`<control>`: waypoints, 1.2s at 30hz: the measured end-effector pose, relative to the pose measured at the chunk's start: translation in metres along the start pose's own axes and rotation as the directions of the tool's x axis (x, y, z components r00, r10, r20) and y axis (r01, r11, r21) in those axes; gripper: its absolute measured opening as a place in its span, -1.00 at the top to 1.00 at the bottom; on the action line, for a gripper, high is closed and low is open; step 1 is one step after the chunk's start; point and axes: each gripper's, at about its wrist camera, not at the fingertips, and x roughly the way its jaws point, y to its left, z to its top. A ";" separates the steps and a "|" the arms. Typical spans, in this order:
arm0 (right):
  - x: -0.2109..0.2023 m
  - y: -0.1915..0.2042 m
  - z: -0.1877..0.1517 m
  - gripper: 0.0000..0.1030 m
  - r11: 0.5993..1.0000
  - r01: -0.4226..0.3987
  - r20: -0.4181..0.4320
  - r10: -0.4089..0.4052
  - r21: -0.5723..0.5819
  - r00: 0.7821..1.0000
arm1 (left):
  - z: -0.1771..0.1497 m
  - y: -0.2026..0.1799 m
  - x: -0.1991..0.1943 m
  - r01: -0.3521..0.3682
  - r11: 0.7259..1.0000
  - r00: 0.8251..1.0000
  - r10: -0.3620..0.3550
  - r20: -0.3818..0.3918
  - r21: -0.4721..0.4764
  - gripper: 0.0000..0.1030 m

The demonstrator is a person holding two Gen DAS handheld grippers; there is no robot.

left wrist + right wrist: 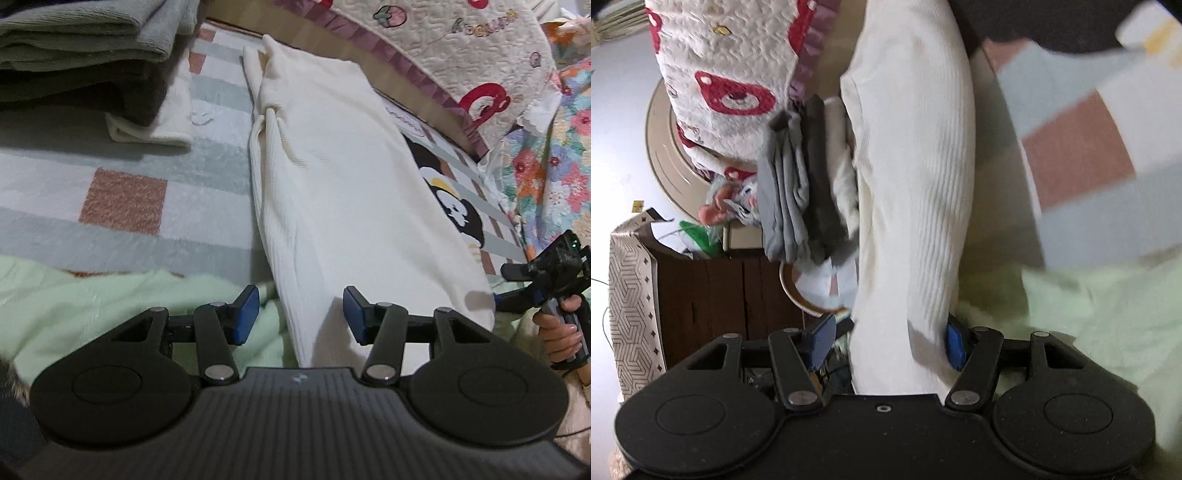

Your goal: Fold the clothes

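Fingers of both grippers [301,314] [890,343] open w/ cream garment [343,192] between, folded stack [81,55] nearby.

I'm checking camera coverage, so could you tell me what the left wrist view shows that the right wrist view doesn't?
Only the left wrist view shows the right gripper in a hand and the penguin print. Only the right wrist view shows the wooden cabinet and patterned bag. Both share the cream garment, green cloth and folded pile.

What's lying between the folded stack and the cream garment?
Only bare checked blanket, in the left wrist view: the folded stack sits left, the cream garment right, apart.
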 end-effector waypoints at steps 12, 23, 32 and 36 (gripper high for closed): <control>-0.020 0.075 -0.053 -0.25 0.793 0.455 0.204 -0.406 -0.405 0.891 | -0.026 -0.011 -0.061 -0.044 0.999 0.997 0.043 0.060 0.019 0.04; -0.013 0.018 -0.076 0.07 0.874 0.463 -0.020 -0.470 -0.150 0.882 | -0.047 -0.005 -0.033 0.026 0.999 0.995 -0.029 -0.098 -0.032 0.04; -0.028 0.013 -0.063 0.01 0.884 0.457 -0.020 -0.461 -0.098 0.887 | -0.054 -0.002 -0.035 0.081 0.991 0.991 -0.092 -0.099 -0.110 -0.02; -0.006 0.004 -0.060 -0.01 0.880 0.441 -0.059 -0.456 -0.178 0.888 | -0.055 0.001 -0.023 0.070 0.988 0.992 -0.083 -0.093 -0.134 -0.04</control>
